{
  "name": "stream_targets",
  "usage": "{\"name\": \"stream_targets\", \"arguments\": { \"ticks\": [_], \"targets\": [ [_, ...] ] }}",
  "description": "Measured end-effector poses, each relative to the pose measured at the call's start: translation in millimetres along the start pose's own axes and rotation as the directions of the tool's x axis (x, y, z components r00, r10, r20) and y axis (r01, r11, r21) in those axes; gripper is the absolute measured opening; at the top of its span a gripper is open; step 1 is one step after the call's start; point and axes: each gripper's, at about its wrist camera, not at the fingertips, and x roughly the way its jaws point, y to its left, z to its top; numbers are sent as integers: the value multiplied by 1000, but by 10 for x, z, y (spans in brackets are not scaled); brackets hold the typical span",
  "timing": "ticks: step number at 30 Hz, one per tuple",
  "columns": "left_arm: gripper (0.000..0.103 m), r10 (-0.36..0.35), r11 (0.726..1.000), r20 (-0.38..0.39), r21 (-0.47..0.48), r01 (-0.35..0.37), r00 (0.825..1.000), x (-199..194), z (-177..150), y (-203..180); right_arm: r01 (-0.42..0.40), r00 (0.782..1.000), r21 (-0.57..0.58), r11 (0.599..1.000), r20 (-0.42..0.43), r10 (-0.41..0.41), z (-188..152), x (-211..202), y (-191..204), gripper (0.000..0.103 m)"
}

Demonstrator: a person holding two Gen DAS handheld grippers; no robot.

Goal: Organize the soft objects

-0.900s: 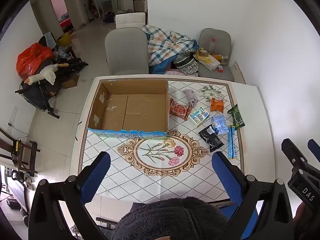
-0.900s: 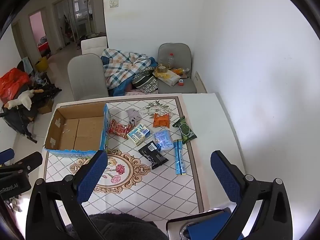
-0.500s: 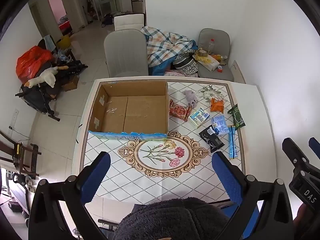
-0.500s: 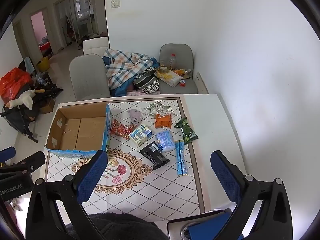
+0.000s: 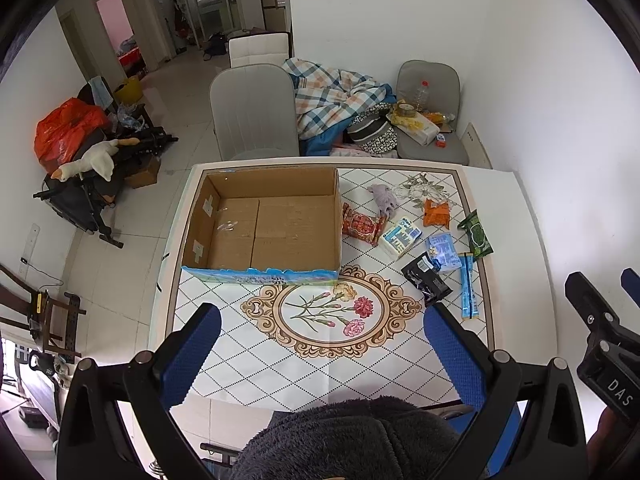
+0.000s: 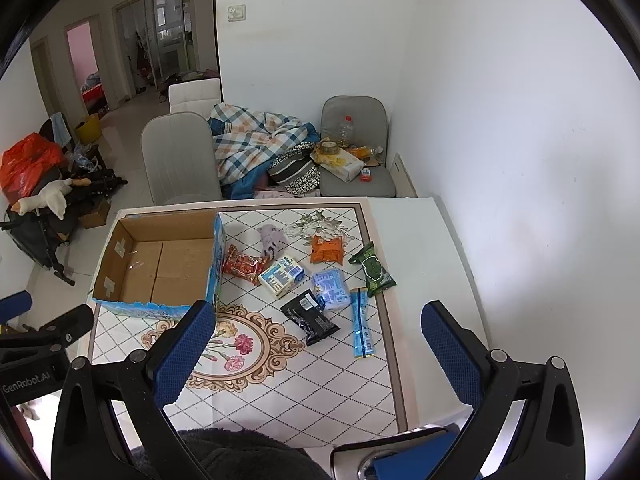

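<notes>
left gripper [image 5: 322, 350]: wide open, held nothing, above table [image 5: 516, 240]
right gripper [image 6: 318, 344]: wide open, held nothing
soft packets [image 6: 280, 276]: lay on table, right of cardboard box [image 5: 260, 222]

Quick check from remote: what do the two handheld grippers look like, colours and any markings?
Both match: black frames with round silver bolts and blue dotted-texture finger pads. The left gripper reads "GenRobot.AI" in white on its body in the right wrist view; the right gripper shows "DAS" in the left wrist view.
</notes>
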Motion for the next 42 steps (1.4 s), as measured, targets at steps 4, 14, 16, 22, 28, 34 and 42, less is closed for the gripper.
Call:
{"name": "stream_targets", "arguments": {
  "ticks": [4,14,16,22,28,34,42],
  "targets": [
    [103,-6,1000,-2,-6,6,1000,-1,-22,11,3,1000,-1,1000,6,-3,-23,-28,8,103],
    [103,-3,1000,13,-4,3,1000,-44,-16,-1,0,1000,-6,1000,25,0,-81,-108,21,103],
    [103,-5,1000,16,-7,5,1000,-47,-17,-11,1,1000,-10,1000,29,-1,-96,-132,30,103],
    [103,-5,1000,21,-2,5,1000,-63,-37,-21,-1,999,-3,1000,38,1,-117,-180,3,103],
    [103,-13,1000,28,2,13,1000,-106,-61,-31,0,999,-2,1000,40,0,-104,-186,-7,103],
    [103,-18,1000,39,11,18,999,-151,-59,-52,7,999,6,1000,53,-7,-126,-236,-36,103],
    [103,-21,1000,44,14,20,999,-176,-59,-27,6,998,7,1000,60,-6,-135,-246,-49,103]
  ]
}}
